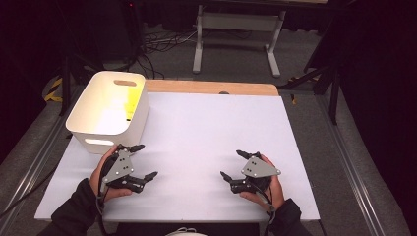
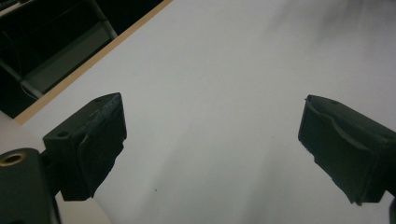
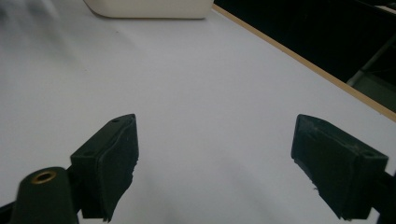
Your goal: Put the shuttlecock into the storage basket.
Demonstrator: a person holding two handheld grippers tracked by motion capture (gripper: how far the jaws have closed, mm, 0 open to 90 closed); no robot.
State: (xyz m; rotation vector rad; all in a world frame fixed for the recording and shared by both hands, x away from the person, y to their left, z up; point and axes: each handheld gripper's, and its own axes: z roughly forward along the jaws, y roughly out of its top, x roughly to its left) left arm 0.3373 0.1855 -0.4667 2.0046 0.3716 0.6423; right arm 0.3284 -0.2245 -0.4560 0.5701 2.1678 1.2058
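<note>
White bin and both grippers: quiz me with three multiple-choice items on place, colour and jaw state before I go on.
1. Where does the white bin stand?
A. far left corner of the table
B. near right corner
C. table centre

2. What colour shows inside the bin?
A. red
B. yellow
C. blue

3. How do the left gripper and right gripper stand?
A. both open, holding nothing
B. both shut
C. left shut, right open

Answers:
1 A, it sits at the table's far left in the high view.
2 B, a yellow patch shows inside it.
3 A, each gripper view shows jaws wide apart over bare table.
</note>
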